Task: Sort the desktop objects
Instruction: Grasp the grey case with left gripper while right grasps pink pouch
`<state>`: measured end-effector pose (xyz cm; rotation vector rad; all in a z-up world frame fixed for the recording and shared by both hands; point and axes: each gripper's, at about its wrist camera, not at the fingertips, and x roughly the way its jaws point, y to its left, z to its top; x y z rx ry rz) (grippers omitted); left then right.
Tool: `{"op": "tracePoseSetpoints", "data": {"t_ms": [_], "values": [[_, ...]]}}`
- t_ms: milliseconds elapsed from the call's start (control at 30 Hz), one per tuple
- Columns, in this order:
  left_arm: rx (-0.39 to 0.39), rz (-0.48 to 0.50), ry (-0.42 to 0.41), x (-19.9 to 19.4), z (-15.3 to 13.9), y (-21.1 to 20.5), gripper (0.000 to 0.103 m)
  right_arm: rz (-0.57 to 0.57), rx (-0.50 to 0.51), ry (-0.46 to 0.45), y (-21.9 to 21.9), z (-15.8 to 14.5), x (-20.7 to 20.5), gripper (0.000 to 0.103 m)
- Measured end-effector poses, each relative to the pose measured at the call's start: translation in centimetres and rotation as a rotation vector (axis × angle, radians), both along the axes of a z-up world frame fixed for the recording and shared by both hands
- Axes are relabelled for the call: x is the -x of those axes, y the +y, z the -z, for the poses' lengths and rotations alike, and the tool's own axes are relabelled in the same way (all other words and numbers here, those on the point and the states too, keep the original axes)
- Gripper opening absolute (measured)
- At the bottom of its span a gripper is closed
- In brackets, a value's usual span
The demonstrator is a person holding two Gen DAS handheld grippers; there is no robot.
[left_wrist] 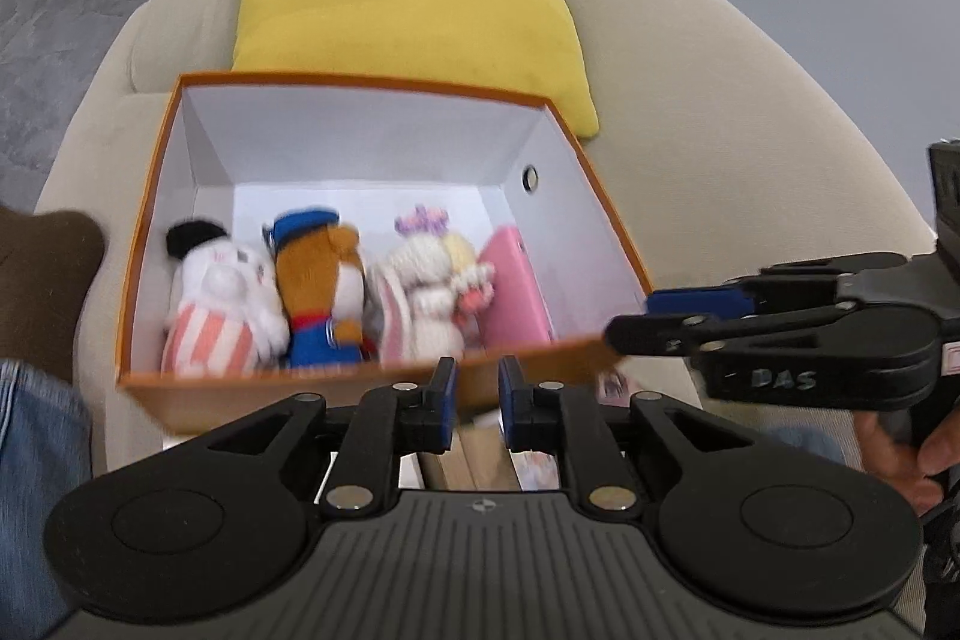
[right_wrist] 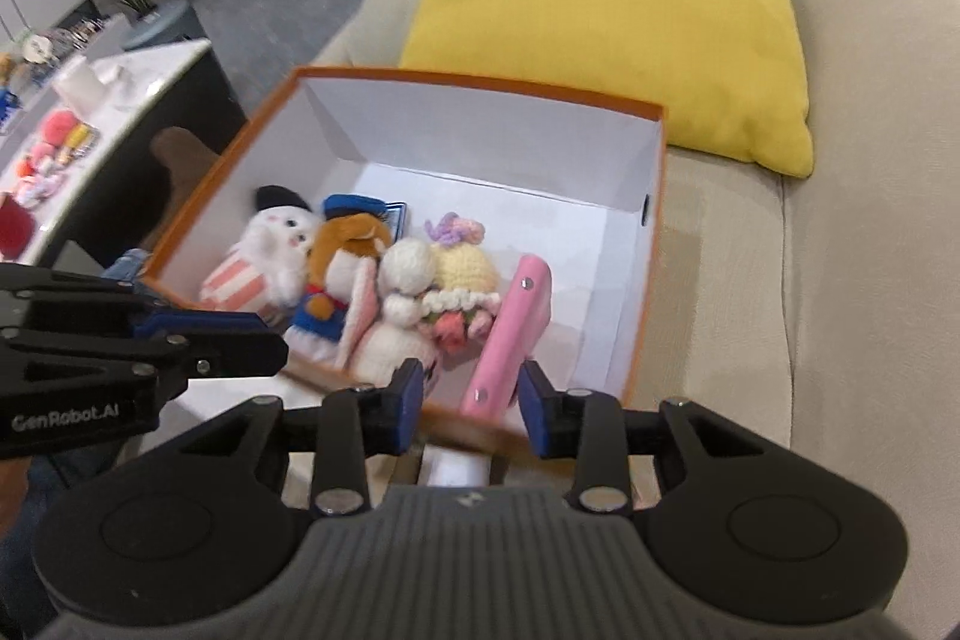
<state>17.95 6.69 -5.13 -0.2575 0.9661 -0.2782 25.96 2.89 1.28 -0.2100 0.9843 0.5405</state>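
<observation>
With both the left claw [left_wrist: 477, 397] and right claw [right_wrist: 468, 403] released and empty, note four items already in the orange box [left_wrist: 384, 83] at frame centre; small toys [right_wrist: 51, 148] remain on the table [right_wrist: 150, 61], upper left.

My left gripper [left_wrist: 474, 388] hides the box's [left_wrist: 384, 91] front wall; the toys [left_wrist: 324, 292] look blurry.

Both wrist views look steeply down, close over the near rim of an orange box [left_wrist: 150, 220] on a beige sofa [left_wrist: 720, 100]. The left view sits left of it, the right view right of it. They share the box, the yellow cushion [right_wrist: 600, 10] at upper frame, and each other's gripper at frame edge.
</observation>
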Motion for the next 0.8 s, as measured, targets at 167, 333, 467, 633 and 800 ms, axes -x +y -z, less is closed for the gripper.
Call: {"op": "tracePoseSetpoints", "data": {"t_ms": [167, 333, 467, 633, 800], "values": [[-0.003, 0.005, 0.044, 2.9, 0.4, -1.5, 0.020, 0.006, 0.012, 0.003, -3.3, 0.7, 2.5, 0.038], [0.019, -0.012, 0.129, 5.3, 2.3, -2.9, 0.027, 0.018, 0.076, 0.029, -6.5, 3.1, 3.0, 0.046], [0.059, -0.044, 0.216, 6.6, 4.3, -3.6, 0.032, 0.037, 0.102, 0.073, -8.6, 5.4, 2.7, 0.046], [0.140, -0.138, 0.314, 7.5, 6.8, -3.5, 0.052, 0.034, 0.090, 0.096, -9.1, 6.5, 2.8, 0.046], [0.230, -0.228, 0.394, 8.0, 8.8, -3.6, 0.054, -0.015, 0.107, 0.073, -8.0, 6.6, 3.5, 0.047]]}}
